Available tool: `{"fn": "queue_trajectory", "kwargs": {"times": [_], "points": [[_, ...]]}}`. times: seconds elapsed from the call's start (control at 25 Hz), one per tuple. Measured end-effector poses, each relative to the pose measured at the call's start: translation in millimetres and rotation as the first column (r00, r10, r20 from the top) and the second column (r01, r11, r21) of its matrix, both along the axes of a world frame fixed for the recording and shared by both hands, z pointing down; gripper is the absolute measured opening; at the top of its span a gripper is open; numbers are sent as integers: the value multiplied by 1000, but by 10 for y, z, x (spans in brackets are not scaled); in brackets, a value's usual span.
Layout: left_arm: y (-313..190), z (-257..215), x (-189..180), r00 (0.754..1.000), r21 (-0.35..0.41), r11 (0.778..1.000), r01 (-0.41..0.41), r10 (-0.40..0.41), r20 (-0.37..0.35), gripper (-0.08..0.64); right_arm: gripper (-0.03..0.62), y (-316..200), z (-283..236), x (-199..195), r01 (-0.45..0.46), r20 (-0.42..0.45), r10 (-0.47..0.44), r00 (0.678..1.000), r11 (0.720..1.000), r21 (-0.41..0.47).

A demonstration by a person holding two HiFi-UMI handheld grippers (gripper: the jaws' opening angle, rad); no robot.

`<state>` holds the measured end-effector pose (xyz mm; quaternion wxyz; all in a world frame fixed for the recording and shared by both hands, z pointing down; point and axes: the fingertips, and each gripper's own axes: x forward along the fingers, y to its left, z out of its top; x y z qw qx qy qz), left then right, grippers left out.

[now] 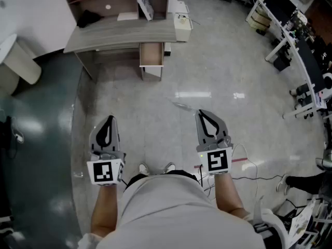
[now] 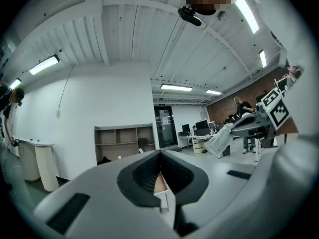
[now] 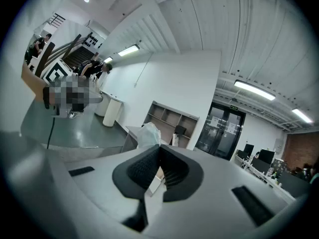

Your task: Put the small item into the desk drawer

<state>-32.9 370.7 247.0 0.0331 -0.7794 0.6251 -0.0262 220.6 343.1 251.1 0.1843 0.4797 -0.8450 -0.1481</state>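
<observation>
across the shiny floor (image 1: 218, 71), well apart from the person, stands the desk (image 1: 119, 35) with its drawer (image 1: 151, 53) already pulled open toward the viewer. the small item (image 1: 182, 106), which looks like a thin clear plastic packet, sticks out from the tip of the right hand-held gripper (image 1: 202, 115), whose jaws are pressed together on its edge. the left hand-held gripper (image 1: 109, 121) is level beside it, with its jaws together and nothing between them. the step in hand seems to be carrying the packet to the drawer, so the job is at an early stage. to do it well, the right grip should stay firm, since a limp film could slip out. the approach should be straight at the drawer's open front. the packet should be lowered inside the drawer walls before the jaws part, so that it does not drift onto the floor. the left one is free to push the drawer shut afterwards. counted: two hand-held grippers, one small item, one desk, one open drawer, and one white box (image 1: 181, 27) at the desk's right end.
</observation>
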Motion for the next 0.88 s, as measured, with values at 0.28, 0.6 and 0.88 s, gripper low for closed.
{"fn": "queue_trajectory", "kwargs": {"times": [0.28, 0.6, 0.88], "points": [[-26, 49, 195, 1000, -1, 1000, 11, -11, 5, 18, 24, -61, 78, 150, 28, 58, -27, 998, 999, -22], [-2, 421, 477, 999, -73, 996, 45, -44, 18, 18, 25, -174, 434, 459, 58, 101, -50, 994, 995, -77], [-426, 545, 413, 999, -79, 996, 34, -32, 31, 18, 24, -523, 507, 434, 50, 106, -41, 994, 995, -88]]}}
